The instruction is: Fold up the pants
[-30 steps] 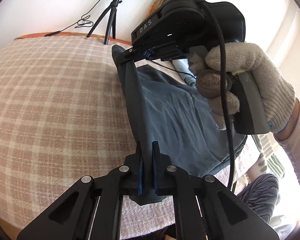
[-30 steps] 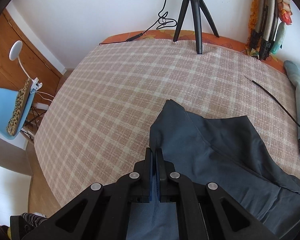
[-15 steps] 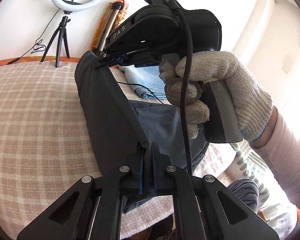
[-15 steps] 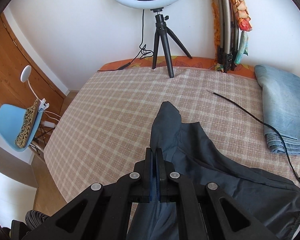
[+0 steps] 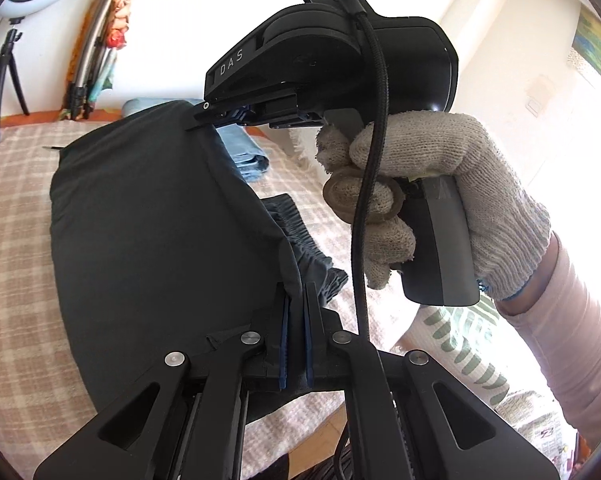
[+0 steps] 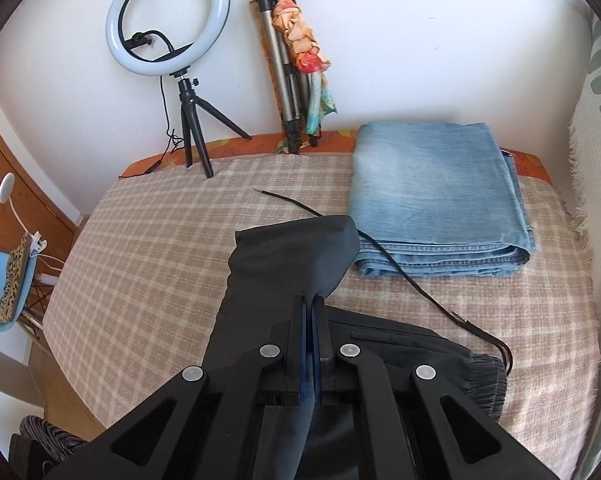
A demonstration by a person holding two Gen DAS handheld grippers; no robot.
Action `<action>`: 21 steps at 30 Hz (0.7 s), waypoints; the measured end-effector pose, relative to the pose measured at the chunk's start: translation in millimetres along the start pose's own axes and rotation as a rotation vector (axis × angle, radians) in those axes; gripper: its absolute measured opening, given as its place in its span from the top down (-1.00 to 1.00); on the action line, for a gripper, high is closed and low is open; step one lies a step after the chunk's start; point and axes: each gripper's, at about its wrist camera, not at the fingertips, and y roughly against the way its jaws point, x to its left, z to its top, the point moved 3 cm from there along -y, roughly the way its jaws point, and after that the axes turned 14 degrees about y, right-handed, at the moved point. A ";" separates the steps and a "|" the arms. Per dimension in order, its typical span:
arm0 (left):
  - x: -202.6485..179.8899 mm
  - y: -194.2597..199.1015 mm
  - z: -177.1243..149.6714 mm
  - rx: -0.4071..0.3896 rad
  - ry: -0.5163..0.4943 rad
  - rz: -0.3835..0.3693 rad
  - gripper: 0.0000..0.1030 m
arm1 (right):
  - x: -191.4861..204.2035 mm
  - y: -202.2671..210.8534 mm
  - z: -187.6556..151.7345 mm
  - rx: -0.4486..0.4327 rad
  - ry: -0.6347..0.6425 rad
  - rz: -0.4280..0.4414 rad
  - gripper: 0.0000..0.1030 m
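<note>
The dark pants are being held above the checked bedcover, pinched in the closed left gripper and the closed right gripper. The elastic waistband is lying on the cover, near folded jeans.

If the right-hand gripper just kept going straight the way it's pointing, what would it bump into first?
Past the dark pants already pinched in the right gripper, it would probably hit the checked bedcover, close beside the folded jeans; depth is hard to judge.

We see a bed covered with a pink-and-cream checked blanket. On it lie the dark pants, a folded stack of blue jeans near the far right corner, a thin black cable, and a ring-light tripod at the far edge.
</note>
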 end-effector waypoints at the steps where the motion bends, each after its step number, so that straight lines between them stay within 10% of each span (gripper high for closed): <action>1: -4.6 -6.7 0.5 0.009 -0.001 -0.010 0.91 | -8.8 1.1 -4.5 0.007 -0.008 -0.014 1.00; 21: -57.2 -101.1 -11.3 0.133 -0.036 -0.045 0.92 | -130.1 -2.6 -72.9 0.046 -0.121 -0.058 1.00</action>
